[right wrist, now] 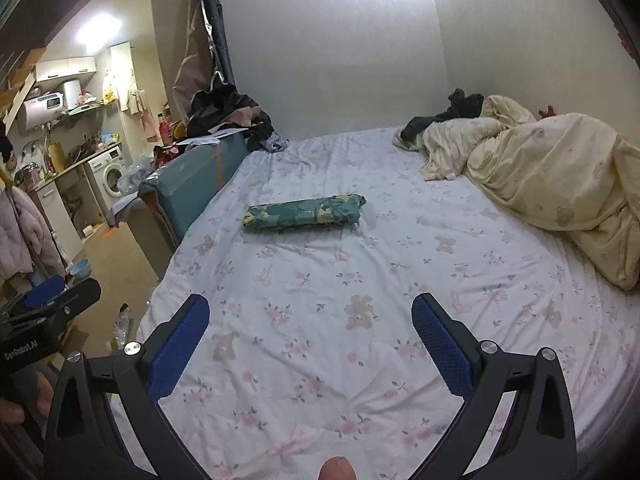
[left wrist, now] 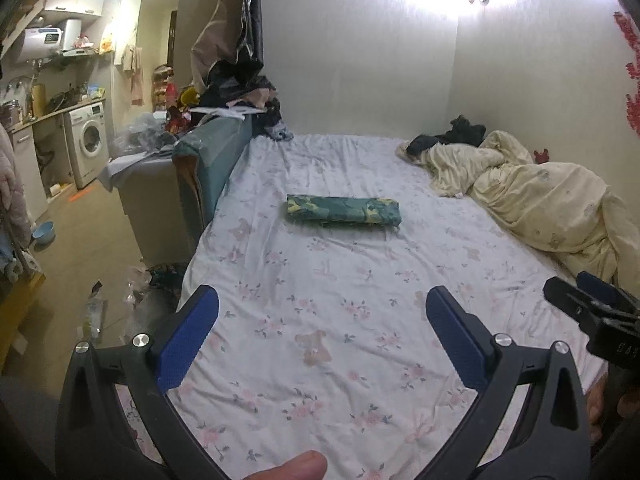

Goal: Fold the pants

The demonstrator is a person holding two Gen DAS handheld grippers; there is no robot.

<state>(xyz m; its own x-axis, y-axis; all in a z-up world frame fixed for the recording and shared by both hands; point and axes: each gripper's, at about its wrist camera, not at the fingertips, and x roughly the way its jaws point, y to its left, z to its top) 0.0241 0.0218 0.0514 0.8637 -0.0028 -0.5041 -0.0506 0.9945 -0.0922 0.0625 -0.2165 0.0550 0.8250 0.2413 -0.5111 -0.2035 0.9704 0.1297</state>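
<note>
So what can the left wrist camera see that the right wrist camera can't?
Only the left wrist view shows red decorations on the right wall and the right claw at its edge. Only the right wrist view shows the pale pink puffy jacket fully and the left claw. Both show the folded green patterned pants lying on the floral white bedsheet, the crumpled cream quilt and the white washing machine.

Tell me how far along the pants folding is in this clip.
Done, by the look of it: the pants lie as a compact folded bundle on the bed sheet. In hand: nothing; the left gripper and right gripper are both open, empty and well short of the bundle. Left: no further fold looks needed.
</note>
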